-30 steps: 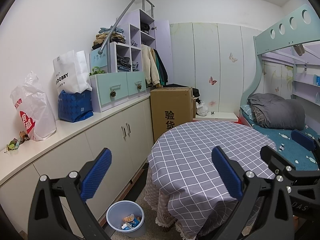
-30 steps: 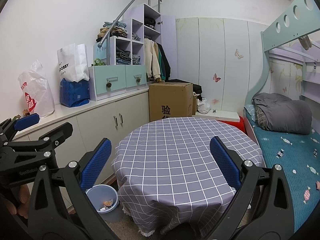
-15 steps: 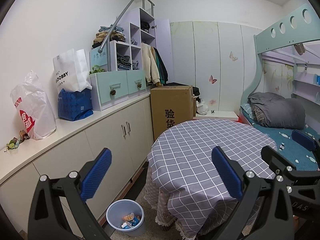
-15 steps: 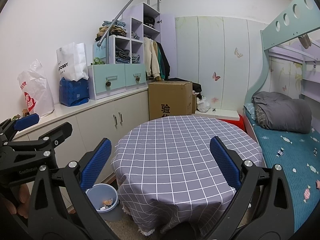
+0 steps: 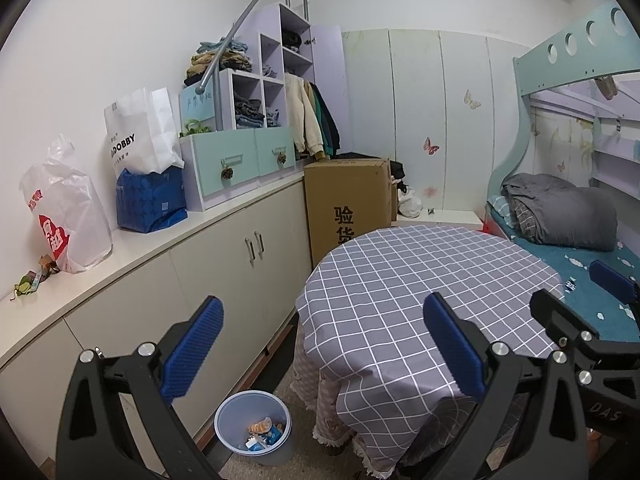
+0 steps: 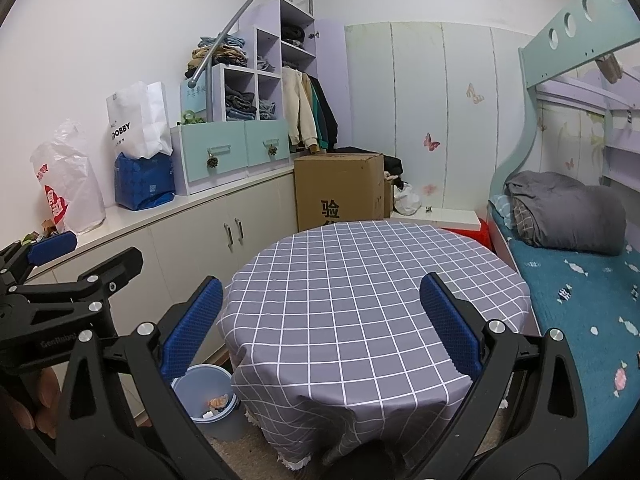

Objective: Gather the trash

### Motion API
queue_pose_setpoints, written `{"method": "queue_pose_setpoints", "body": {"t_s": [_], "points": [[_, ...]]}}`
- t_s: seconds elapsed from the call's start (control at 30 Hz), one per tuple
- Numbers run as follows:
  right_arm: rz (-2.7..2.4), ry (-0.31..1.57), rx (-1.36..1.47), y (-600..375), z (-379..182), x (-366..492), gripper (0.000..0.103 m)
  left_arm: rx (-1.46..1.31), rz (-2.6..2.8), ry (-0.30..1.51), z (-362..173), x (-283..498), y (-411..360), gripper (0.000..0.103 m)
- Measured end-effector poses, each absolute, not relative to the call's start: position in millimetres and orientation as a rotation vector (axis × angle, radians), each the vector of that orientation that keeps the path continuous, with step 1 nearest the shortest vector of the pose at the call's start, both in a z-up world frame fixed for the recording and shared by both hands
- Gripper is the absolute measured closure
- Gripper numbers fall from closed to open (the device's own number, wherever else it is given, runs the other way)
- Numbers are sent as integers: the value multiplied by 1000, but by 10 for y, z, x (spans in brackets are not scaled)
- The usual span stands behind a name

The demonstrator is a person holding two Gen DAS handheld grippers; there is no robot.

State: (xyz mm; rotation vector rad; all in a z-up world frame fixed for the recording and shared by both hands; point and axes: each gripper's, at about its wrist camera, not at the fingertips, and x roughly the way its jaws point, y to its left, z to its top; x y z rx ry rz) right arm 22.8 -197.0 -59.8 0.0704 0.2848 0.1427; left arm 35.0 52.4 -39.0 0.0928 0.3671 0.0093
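Both grippers, left gripper (image 5: 318, 338) and right gripper (image 6: 318, 320), are hovering with jaws released and empty; wrappers are lying in the bin (image 5: 253, 428) at six o'clock, scraps (image 5: 32, 278) waiting at nine o'clock on the desk (image 5: 132, 248).

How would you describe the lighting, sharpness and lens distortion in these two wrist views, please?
Left wrist view: even, soft indoor light, no hard shadows or glare; fisheye bends the counter edge and darkens the corners; the left hand-held gripper looks sharp. Right wrist view: same flat light, the bunk bed frame curves strongly, the checked tablecloth is crisp, the right hand-held gripper in focus.
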Motion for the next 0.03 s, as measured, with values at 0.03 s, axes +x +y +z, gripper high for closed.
{"method": "queue_pose_setpoints", "body": {"t_s": [0.03], "points": [[140, 291, 73, -2002, -622, 264, 6, 96, 11, 376, -409, 394, 509, 5]]}}
